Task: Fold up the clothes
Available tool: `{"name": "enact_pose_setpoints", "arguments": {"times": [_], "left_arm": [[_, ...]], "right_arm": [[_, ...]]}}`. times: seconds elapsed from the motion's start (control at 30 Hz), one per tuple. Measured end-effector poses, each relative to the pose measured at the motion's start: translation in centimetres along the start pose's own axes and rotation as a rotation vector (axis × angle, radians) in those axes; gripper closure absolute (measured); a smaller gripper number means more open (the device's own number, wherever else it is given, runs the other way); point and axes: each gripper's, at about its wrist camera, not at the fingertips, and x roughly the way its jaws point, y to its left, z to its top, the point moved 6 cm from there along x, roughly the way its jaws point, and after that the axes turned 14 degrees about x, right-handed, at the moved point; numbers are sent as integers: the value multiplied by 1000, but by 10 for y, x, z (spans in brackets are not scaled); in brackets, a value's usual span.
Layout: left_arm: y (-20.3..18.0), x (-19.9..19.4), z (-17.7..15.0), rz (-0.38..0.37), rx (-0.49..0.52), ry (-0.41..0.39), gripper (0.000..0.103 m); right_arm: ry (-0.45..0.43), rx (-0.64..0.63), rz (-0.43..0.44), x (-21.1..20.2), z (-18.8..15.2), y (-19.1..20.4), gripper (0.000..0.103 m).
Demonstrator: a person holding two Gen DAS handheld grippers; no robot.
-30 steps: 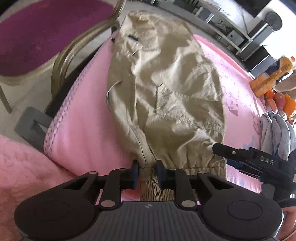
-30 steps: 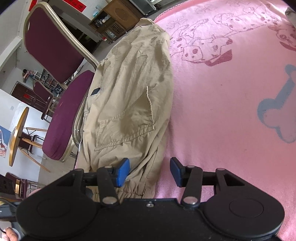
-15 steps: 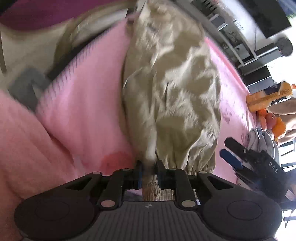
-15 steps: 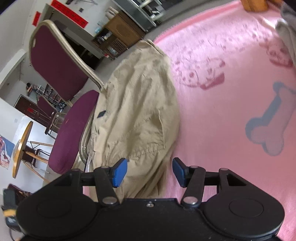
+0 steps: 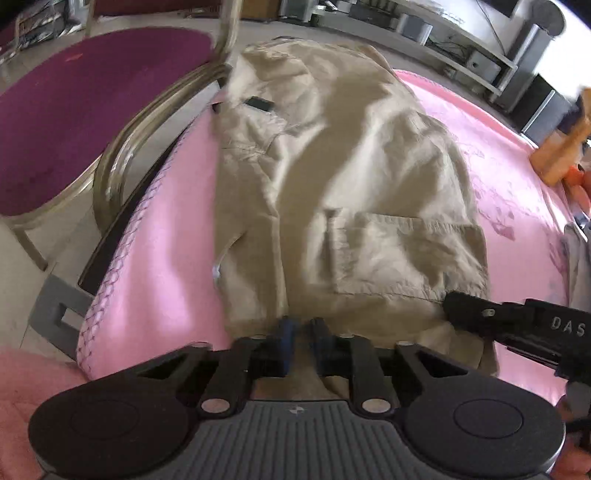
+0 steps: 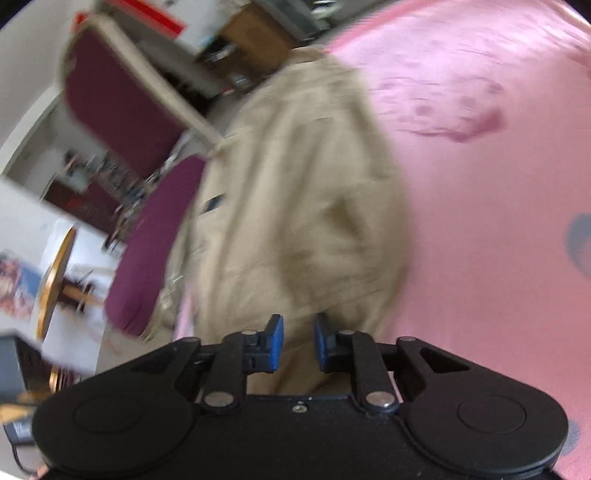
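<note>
The left gripper (image 5: 300,334) gripped the near hem of the khaki trousers (image 5: 332,192), which lay lengthwise on a pink blanket (image 5: 166,266). The right gripper (image 5: 517,328) reached in from the right, its tip at the trousers' edge. A maroon chair (image 5: 74,110) stood left.

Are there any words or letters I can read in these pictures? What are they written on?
"DAS" in white letters, cut off at the picture's edge, on the side of the right gripper, seen in the left wrist view.
The red sign on the wall behind the chair: too blurred to read.
The small dark label on the khaki trousers: no readable text.
The orange bottle: too blurred to read.
</note>
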Motion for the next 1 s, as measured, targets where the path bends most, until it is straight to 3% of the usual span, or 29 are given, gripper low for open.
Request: {"name": "enact_pose_setpoints", "arguments": {"times": [0.07, 0.13, 0.2, 0.4, 0.53, 0.57, 0.6, 0.7, 0.77, 0.83, 0.87, 0.93, 0.97, 1.0], "left_arm": [[9, -15, 6, -24, -32, -21, 92], [18, -33, 13, -56, -59, -55, 94], [25, -52, 23, -92, -76, -97, 94], [13, -101, 73, -197, 7, -249, 90], [-1, -60, 83, -155, 106, -198, 87], [-2, -39, 82, -128, 126, -153, 87], [-3, -18, 79, -106, 137, -106, 95], [-13, 16, 68, -167, 153, -38, 97], [-24, 20, 67, -229, 205, -36, 97], [-22, 34, 73, -226, 208, -33, 96], [-19, 42, 77, -218, 199, -28, 100], [-9, 58, 84, -210, 164, -29, 91], [-1, 62, 90, -216, 119, -41, 91], [7, 65, 97, -222, 72, -50, 91]], "right_arm": [[-65, 53, -44, -13, 14, -9, 100], [-155, 82, -97, -37, 29, -10, 94], [-233, 1, -129, -72, 44, 11, 92], [-346, -287, -80, -138, 84, 95, 80], [-342, -434, -110, -109, 105, 113, 76], [-327, -457, -121, -95, 109, 112, 76], [-288, -458, -138, -74, 110, 104, 76], [-128, -363, -150, -15, 105, 70, 80], [47, -244, -16, 19, 90, 59, 80], [239, -122, 137, 50, 75, 51, 78], [318, -68, 196, 64, 70, 47, 70], [353, -6, 202, 90, 73, 38, 69], [352, 31, 209, 100, 80, 33, 78], [336, 78, 232, 105, 89, 30, 80]]}}
